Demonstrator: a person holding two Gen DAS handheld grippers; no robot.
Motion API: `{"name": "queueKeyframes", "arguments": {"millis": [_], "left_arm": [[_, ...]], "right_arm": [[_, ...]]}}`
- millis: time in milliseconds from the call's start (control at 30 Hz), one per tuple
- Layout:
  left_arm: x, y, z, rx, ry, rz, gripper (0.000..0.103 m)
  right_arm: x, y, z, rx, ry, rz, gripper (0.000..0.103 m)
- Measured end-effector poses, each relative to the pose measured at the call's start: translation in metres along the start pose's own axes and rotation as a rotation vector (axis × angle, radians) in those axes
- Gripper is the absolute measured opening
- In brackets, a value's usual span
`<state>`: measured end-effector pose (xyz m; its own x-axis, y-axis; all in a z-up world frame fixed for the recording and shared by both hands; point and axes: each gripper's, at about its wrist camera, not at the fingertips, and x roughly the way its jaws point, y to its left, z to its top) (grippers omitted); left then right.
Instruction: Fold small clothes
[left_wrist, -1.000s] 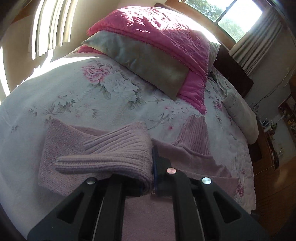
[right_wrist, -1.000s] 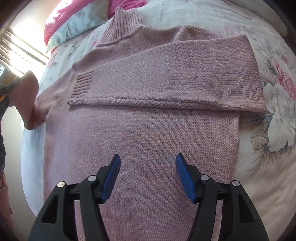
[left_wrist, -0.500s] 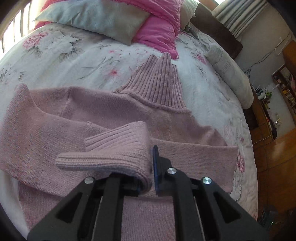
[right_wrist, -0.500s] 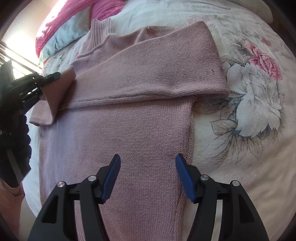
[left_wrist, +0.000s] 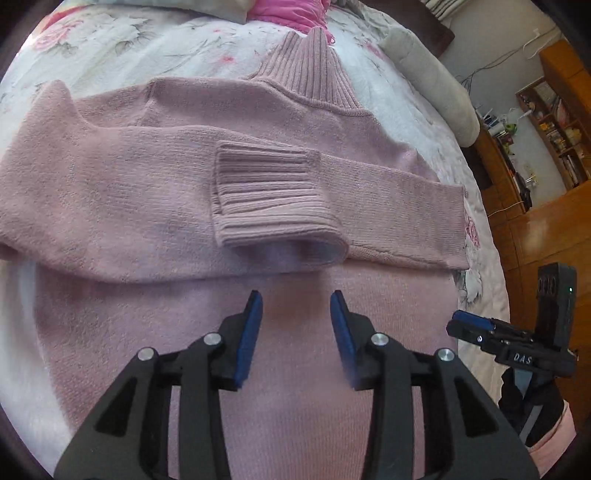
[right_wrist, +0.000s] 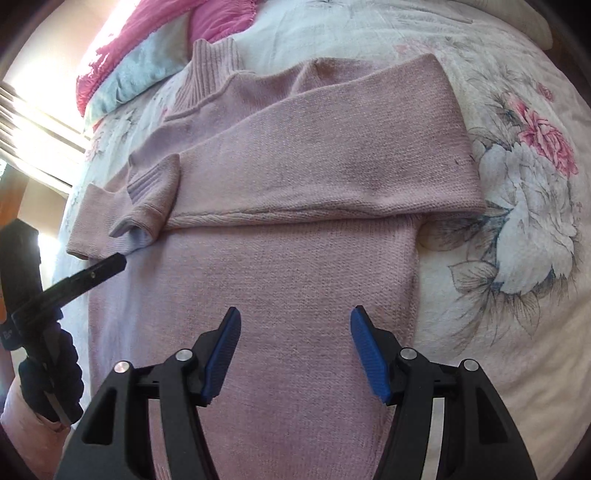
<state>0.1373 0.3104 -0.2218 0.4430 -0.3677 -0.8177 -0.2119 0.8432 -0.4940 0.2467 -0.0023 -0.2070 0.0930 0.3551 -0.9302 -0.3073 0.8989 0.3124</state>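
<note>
Hovering over the pink sweater's (left_wrist: 295, 424) body with jaws apart and empty, the left gripper (left_wrist: 295, 314) faces the ribbed cuff (left_wrist: 269, 192) lying across both folded sleeves, the right gripper (right_wrist: 295, 332) spread wider nearer the bed's (right_wrist: 517, 221) floral right edge, pillows (right_wrist: 147, 66) beyond the collar.

sweater (left_wrist: 258, 332) on bed (left_wrist: 110, 44), pillows (right_wrist: 147, 70) behind

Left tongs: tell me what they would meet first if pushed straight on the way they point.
Most likely the ribbed cuff of the sleeve folded across the pink sweater, dead ahead of the open left tongs. Depth is unclear; angled downward, they would touch the sweater body first.
</note>
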Motion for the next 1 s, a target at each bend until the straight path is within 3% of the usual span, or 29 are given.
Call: {"name": "queueKeyframes", "arguments": {"millis": [233,400,433,500,567,767,833,933,1000], "left_arm": [[-0.07,0.062,0.026,-0.101,-0.173,0.148,0.039],[-0.1,0.082,0.034,-0.166,-0.238,0.153,0.039],[-0.102,0.082,0.034,-0.162,-0.239,0.154,0.039],[-0.103,0.08,0.033,-0.148,-0.234,0.167,0.04],[-0.101,0.081,0.033,-0.14,-0.226,0.17,0.04],[-0.081,0.078,0.041,-0.136,-0.208,0.175,0.041],[-0.064,0.076,0.046,-0.133,-0.175,0.196,0.042],[-0.028,0.081,0.051,-0.132,-0.095,0.242,0.042],[-0.015,0.083,0.052,-0.121,-0.057,0.278,0.039]], "right_arm": [[0.032,0.073,0.061,-0.052,0.01,0.153,0.062],[0.092,0.107,0.096,0.006,0.136,0.273,0.06],[0.102,0.111,0.099,0.013,0.154,0.266,0.052],[0.11,0.117,0.102,0.003,0.154,0.246,0.025],[0.102,0.12,0.102,-0.018,0.125,0.271,0.014],[0.048,0.083,0.106,0.009,-0.008,0.214,0.013],[0.047,0.067,0.105,0.0,0.001,0.141,0.014],[0.064,0.054,0.102,-0.022,0.073,0.051,0.027],[0.056,0.055,0.1,-0.066,0.035,0.016,0.03]]}}
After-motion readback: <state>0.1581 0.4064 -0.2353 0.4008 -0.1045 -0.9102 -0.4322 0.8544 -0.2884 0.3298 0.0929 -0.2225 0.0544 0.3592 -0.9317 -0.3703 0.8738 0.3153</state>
